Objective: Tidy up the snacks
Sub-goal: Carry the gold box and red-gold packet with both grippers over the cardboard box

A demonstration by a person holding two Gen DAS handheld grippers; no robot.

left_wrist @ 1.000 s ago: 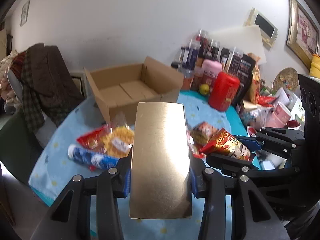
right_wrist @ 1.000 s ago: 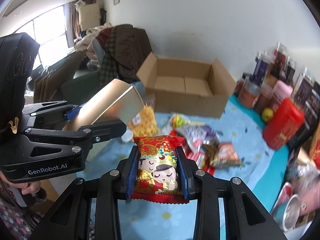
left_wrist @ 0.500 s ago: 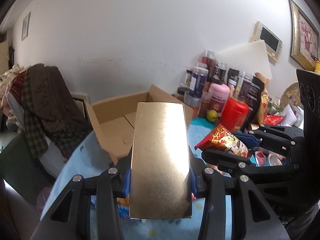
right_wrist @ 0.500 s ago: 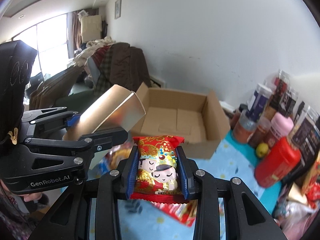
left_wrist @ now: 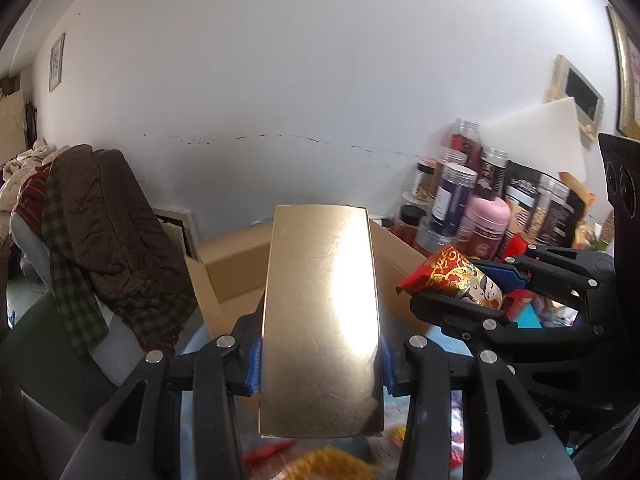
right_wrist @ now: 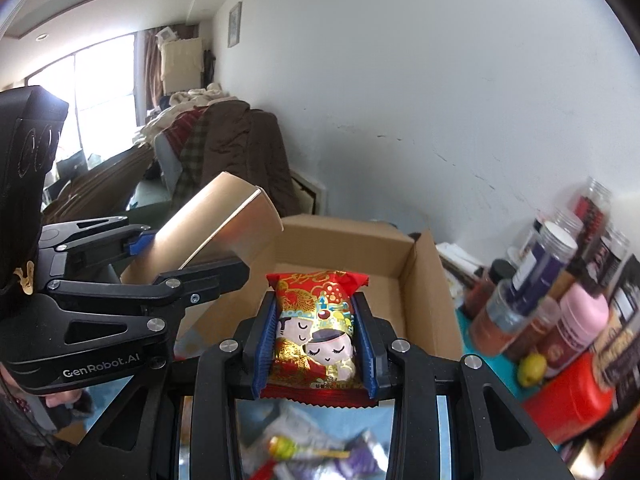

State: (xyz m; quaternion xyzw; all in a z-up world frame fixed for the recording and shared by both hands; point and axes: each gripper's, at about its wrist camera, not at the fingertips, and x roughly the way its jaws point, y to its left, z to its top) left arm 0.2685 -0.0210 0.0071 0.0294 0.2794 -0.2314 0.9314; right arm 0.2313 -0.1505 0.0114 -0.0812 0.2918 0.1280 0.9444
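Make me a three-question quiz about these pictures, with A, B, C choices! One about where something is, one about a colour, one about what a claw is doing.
1. Where is the open brown cardboard box?
A. ahead of both claws, by the white wall
B. on the chair
C. inside a red jar

2. What colour is the flat shiny box in the left claw?
A. green
B. gold
C. purple

3. What is the right claw doing?
A. standing open, holding nothing
B. pinching a lemon
C. gripping a red and gold snack packet with two cartoon faces

Answers: 1 A, the box sits beyond both claws against the wall. 2 B, its surface gleams gold. 3 C, blue pads press on the packet's sides.
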